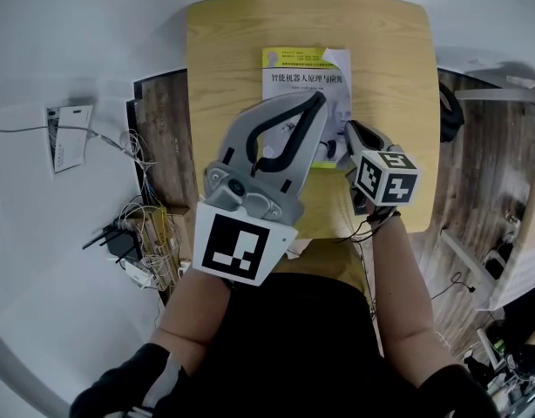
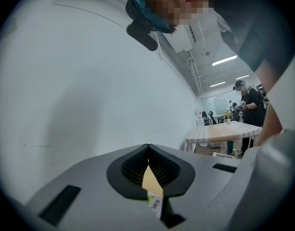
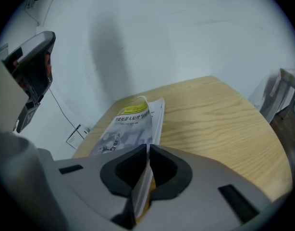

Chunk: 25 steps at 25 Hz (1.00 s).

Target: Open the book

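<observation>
Right tongs [image 3: 147,150] clamped on the book [image 3: 129,124] at its lower right corner in head view, cover edge and some pages pinched between them. Left tongs [image 2: 148,149] closed tip to tip, nothing held, hanging above the book at head-view centre. Book lies cover up, yellow band at its far end, on the wooden desk [image 1: 224,68], upper centre of head view.
</observation>
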Each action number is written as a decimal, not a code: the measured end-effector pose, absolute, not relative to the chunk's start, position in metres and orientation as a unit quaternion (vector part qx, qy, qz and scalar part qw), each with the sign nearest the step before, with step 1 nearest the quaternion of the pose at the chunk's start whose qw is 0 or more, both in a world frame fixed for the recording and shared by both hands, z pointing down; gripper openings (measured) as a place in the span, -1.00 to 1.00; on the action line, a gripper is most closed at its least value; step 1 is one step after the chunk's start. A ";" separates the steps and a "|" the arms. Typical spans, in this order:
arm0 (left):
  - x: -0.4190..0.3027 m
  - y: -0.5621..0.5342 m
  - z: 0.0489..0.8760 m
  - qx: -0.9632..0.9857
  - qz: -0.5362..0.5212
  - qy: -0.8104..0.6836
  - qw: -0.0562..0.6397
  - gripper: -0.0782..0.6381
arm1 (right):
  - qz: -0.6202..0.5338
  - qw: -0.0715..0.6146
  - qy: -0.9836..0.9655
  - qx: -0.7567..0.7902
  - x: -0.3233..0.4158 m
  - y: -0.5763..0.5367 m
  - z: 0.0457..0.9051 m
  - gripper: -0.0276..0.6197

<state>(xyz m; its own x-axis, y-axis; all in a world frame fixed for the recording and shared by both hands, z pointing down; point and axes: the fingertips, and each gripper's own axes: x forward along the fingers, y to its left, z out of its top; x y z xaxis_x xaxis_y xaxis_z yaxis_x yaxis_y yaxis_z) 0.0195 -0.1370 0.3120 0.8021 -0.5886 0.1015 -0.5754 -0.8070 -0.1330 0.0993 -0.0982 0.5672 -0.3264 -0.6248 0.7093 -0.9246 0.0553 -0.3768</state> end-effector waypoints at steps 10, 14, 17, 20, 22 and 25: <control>0.012 -0.140 0.307 -0.949 -0.067 0.304 0.053 -0.76 | 0.355 0.168 -0.727 0.563 0.084 -0.097 0.526 -0.80; 0.003 -0.141 0.305 -0.949 -0.063 0.303 0.054 -0.76 | 0.331 0.175 -0.739 0.560 0.067 -0.098 0.511 -0.80; -0.003 -0.144 0.302 -0.950 -0.059 0.302 0.056 -0.76 | 0.310 0.209 -0.734 0.567 0.061 -0.099 0.508 -0.80; -0.009 -0.146 0.298 -0.951 -0.056 0.299 0.057 -0.76 | 0.295 0.257 -0.711 0.585 0.062 -0.099 0.515 -0.80; -0.012 -0.149 0.295 -0.952 -0.054 0.296 0.059 -0.76 | 0.291 0.284 -0.686 0.603 0.069 -0.098 0.523 -0.80; -0.016 -0.151 0.291 -0.954 -0.052 0.287 0.061 -0.76 | 0.291 0.303 -0.657 0.626 0.076 -0.095 0.530 -0.80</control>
<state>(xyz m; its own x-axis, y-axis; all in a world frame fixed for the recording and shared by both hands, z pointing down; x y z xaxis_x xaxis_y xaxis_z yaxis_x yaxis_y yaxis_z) -0.0157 -0.1508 0.2913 0.8296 -0.5548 0.0631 -0.5422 -0.8273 -0.1468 0.0757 -0.0952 0.5300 -0.0328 -0.6463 0.7624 -0.9988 0.0480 -0.0022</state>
